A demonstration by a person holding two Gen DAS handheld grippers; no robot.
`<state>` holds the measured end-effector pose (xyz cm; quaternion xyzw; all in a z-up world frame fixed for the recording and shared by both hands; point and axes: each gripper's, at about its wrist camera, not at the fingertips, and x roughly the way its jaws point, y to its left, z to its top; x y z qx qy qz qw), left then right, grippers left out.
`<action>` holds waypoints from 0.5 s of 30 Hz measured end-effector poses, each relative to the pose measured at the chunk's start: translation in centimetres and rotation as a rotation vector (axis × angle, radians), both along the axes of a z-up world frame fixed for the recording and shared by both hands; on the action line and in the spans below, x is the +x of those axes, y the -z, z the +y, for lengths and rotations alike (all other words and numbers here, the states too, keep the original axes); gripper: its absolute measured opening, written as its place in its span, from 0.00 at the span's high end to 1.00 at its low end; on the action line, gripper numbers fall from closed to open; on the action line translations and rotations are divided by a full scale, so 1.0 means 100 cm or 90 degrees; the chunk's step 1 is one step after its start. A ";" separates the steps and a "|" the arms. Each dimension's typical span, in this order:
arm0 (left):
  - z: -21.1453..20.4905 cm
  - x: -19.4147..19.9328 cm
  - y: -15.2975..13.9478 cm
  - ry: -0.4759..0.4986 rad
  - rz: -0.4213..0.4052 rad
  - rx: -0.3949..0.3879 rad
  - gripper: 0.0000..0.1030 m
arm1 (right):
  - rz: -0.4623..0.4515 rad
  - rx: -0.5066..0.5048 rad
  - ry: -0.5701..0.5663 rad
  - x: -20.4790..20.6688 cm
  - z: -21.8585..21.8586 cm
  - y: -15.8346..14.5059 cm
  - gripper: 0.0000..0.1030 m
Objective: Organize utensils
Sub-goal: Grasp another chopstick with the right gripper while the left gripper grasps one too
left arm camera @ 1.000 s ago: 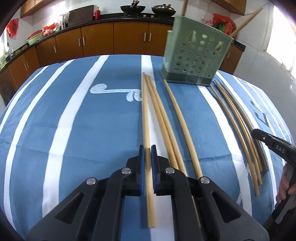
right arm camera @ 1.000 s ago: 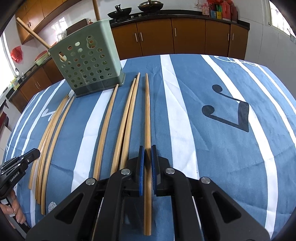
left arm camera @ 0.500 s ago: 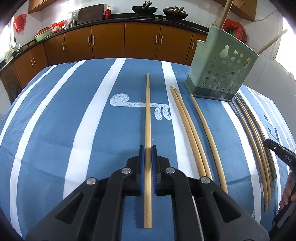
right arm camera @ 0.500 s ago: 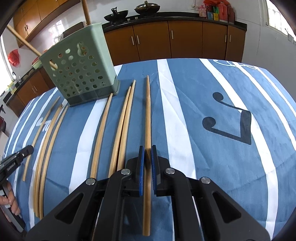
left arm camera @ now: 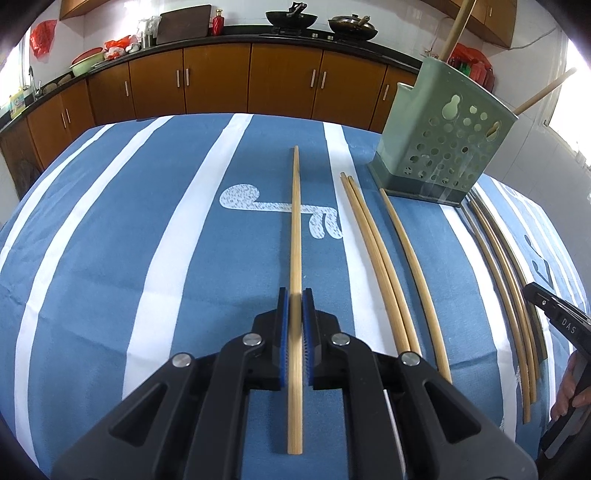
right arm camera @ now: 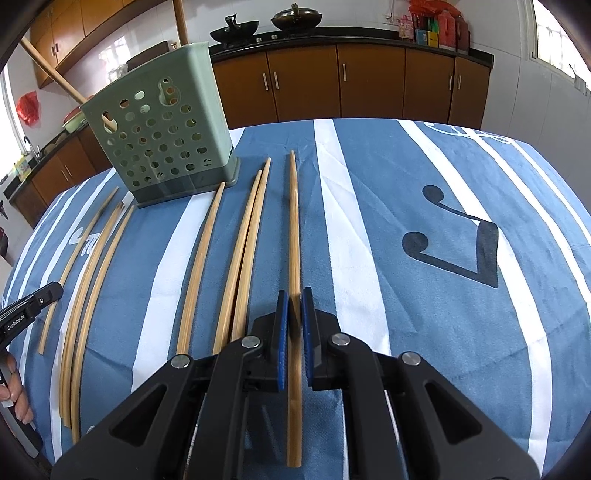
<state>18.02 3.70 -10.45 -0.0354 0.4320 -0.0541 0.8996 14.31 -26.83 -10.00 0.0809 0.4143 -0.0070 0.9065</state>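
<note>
Both claws are gripping one bamboo chopstick each: the left claw [left arm camera: 294, 295] is clamping its chopstick [left arm camera: 295, 221] between blue pads, and the right claw [right arm camera: 294, 295] is pinching another chopstick [right arm camera: 293, 229] the same way. Each held stick is pointing forward over the blue-and-white striped cloth [left arm camera: 147, 258] covering the bench. Seen from the left wrist, three loose chopsticks [left arm camera: 384, 266] are lying just right of the held one, with a further bundle [left arm camera: 509, 280] near the cloth's right side, too tightly packed to count. One green perforated holder [left arm camera: 443, 147] is standing at the far end, with two long sticks [left arm camera: 456, 29] leaning out of it.
</note>
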 end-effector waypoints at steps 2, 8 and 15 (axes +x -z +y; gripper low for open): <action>0.000 0.000 0.000 0.000 0.000 0.000 0.91 | 0.000 -0.001 0.000 0.000 0.000 0.000 0.91; -0.002 -0.006 0.000 0.007 0.001 0.010 0.90 | 0.004 -0.012 -0.006 -0.008 0.002 0.000 0.92; -0.002 -0.021 -0.001 0.015 0.002 0.011 0.90 | 0.011 0.004 -0.011 -0.024 -0.001 0.000 0.92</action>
